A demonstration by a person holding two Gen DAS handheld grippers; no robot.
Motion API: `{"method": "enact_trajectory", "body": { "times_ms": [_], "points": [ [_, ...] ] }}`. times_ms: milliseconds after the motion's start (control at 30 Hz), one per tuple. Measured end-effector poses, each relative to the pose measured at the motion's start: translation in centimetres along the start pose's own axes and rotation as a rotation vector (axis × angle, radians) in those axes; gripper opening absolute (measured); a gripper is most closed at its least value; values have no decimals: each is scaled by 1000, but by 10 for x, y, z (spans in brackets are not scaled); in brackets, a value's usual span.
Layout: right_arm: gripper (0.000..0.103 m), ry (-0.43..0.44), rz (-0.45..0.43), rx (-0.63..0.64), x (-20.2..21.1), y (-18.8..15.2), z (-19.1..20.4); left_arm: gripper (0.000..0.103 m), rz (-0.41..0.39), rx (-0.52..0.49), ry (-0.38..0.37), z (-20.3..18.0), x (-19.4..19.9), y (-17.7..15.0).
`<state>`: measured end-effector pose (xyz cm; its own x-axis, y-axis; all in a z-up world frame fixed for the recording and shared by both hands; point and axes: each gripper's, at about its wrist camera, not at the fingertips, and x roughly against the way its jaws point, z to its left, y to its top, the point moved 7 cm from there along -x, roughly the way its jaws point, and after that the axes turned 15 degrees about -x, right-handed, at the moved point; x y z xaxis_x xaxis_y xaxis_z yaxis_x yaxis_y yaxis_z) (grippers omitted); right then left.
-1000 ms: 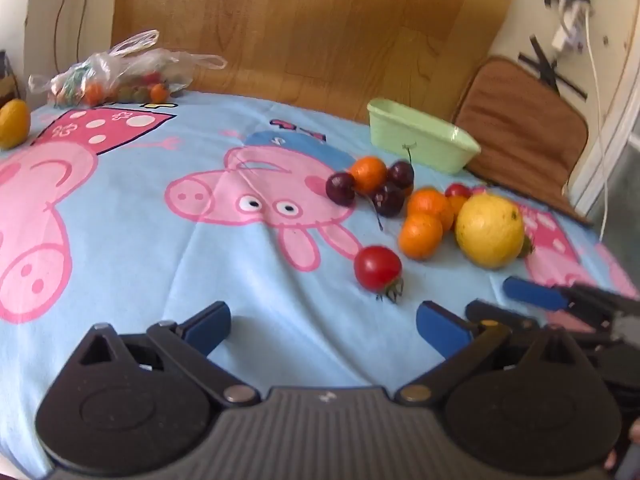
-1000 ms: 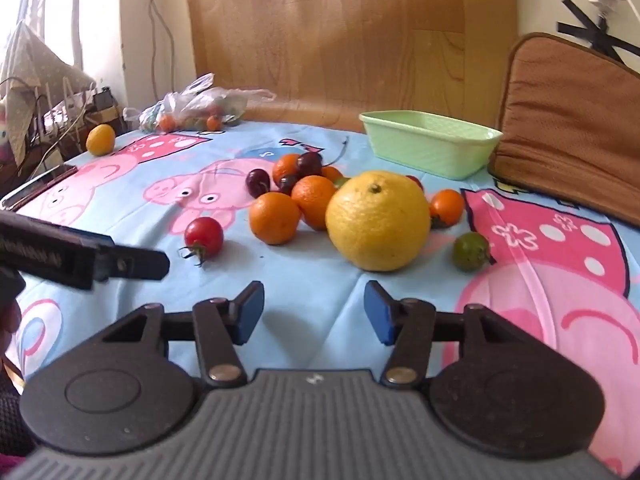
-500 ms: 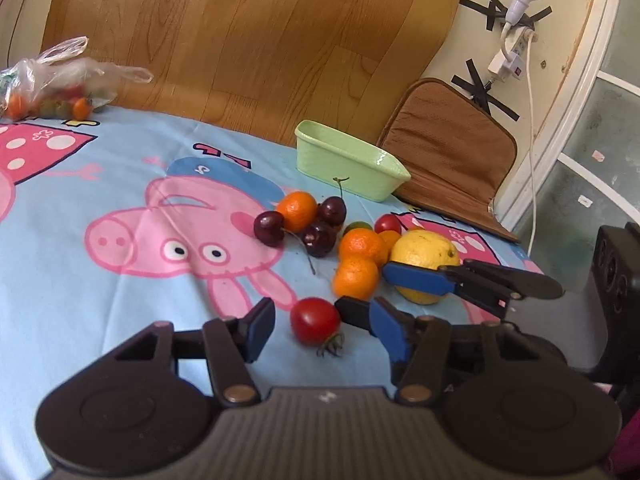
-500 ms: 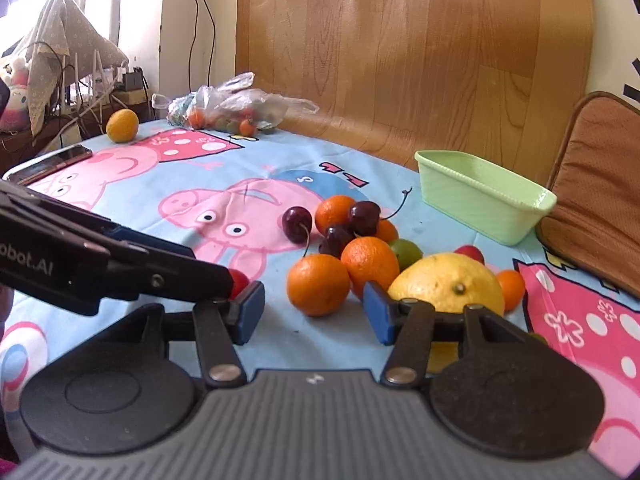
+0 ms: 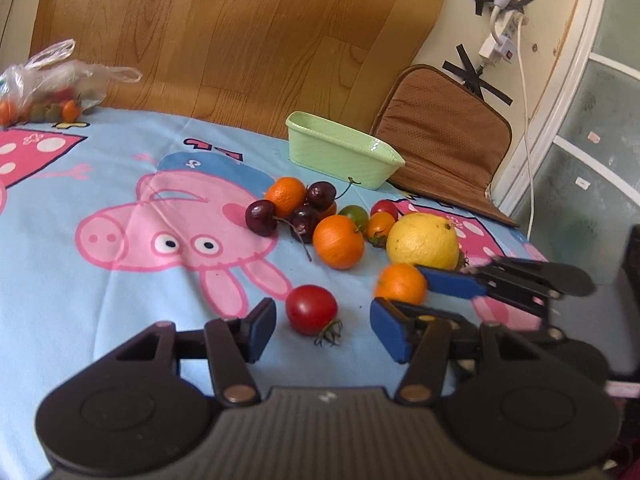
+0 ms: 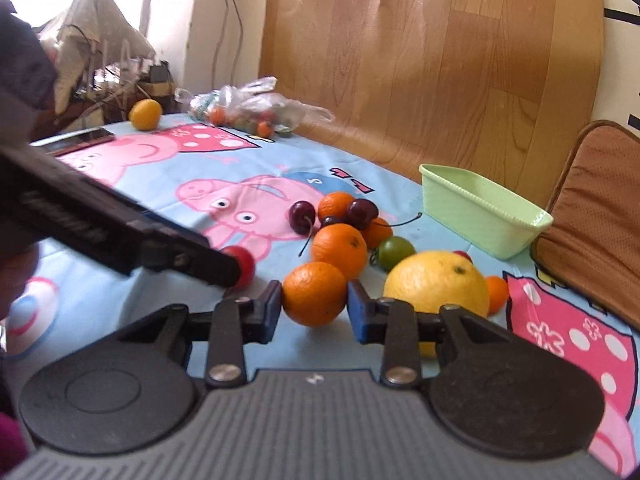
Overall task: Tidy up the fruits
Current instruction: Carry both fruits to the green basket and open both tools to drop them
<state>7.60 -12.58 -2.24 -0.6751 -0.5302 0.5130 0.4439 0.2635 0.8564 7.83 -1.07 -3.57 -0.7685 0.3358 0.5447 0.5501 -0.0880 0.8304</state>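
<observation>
Right gripper (image 6: 313,308) has just been closing, and its blue pads now pinch an orange (image 6: 315,294) from both sides, just above the cartoon-pig cloth (image 6: 168,168). Left gripper (image 5: 322,326) has narrowed its jaws too, yet they stand apart around a red tomato (image 5: 311,309) that lies on the cloth, touching neither pad. Just beside the held orange sits a big yellow citrus (image 6: 436,286), with another orange (image 6: 339,245), cherries (image 6: 362,212) and a green tomato (image 6: 396,253) clustered behind. Farther back stands a green basket (image 6: 460,196), with a bag (image 6: 256,108) of small fruit near the wooden board (image 6: 432,52).
</observation>
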Motion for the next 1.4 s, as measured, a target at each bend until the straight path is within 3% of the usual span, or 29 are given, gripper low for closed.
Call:
{"method": "enact_trajectory", "body": {
  "times_ms": [100, 233, 333, 467, 633, 767, 867, 967, 1033, 1100, 1167, 1200, 1233, 1367, 1400],
  "points": [
    [38, 31, -6, -13, 18, -5, -2, 31, 38, -23, 14, -1, -15, 1],
    [38, 36, -85, -77, 33, 17, -18, 31, 38, -44, -17, -5, -22, 21],
    [38, 1, -168, -118, 32, 51, -45, 31, -29, -78, -20, -7, -25, 74],
    [38, -77, -227, -195, -2, 98, -100, 31, -90, -145, -41, -18, -61, 151],
    [38, -141, -153, -311, -70, 120, -162, 31, -17, -155, -12, -8, -154, 197],
    [39, -163, -88, -312, -106, 115, -176, 32, 50, -161, 45, 4, -206, 198],
    [41, -182, -63, -336, -114, 109, -186, 32, 101, -161, 64, 13, -222, 190],
    [54, -172, -125, -416, -91, 108, -205, 43, 26, -145, 122, 30, -203, 193],
    [55, -182, -145, -480, -83, 108, -218, 46, 15, -95, 203, 52, -199, 196],
    [55, -194, -120, -552, -83, 104, -230, 43, 66, -49, 231, 69, -206, 192],
    [55, -198, -65, -650, -93, 98, -243, 39, 127, -26, 210, 75, -216, 180],
    [55, -186, -36, -693, -98, 95, -246, 24, 159, -30, 193, 73, -220, 173],
    [55, -162, -10, -729, -103, 91, -247, 19, 173, -32, 172, 71, -221, 167],
    [45, -119, 35, -739, -113, 85, -235, 18, 159, -28, 146, 59, -200, 160],
    [48, -102, 39, -735, -113, 86, -229, 19, 160, -36, 147, 55, -195, 158]
  ]
}}
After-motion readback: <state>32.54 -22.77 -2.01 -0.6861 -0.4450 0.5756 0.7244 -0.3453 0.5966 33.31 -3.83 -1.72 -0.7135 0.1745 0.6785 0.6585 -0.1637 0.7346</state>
